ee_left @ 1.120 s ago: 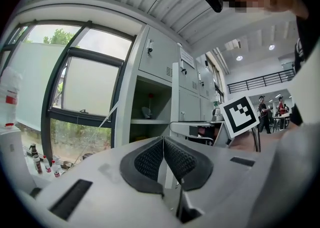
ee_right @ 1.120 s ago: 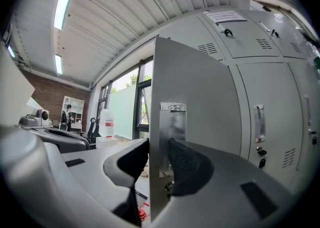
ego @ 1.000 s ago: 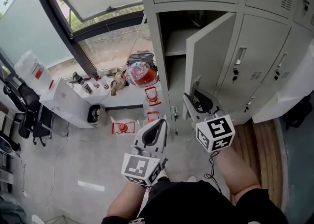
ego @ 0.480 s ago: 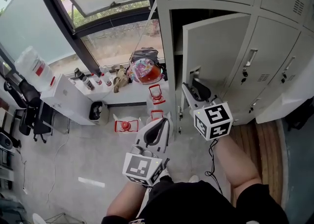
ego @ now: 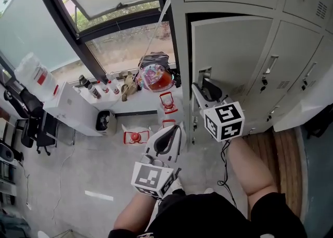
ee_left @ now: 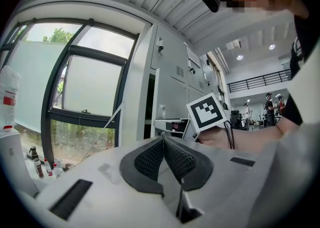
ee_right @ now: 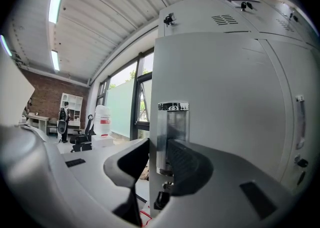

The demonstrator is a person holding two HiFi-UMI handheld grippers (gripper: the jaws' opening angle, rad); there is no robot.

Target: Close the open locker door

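You have a colourful bag (ego: 153, 76) on the window ledge (ego: 136, 100), small bottles (ego: 88, 89) nearby, red frames (ego: 134, 137) on the floor.

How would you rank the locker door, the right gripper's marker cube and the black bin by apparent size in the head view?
1. locker door
2. marker cube, enlarged by nearness to the camera
3. black bin

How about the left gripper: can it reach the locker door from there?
Probably yes: the left gripper, shut and empty, hangs near the locker door with nothing between them; the right gripper grips only its edge.
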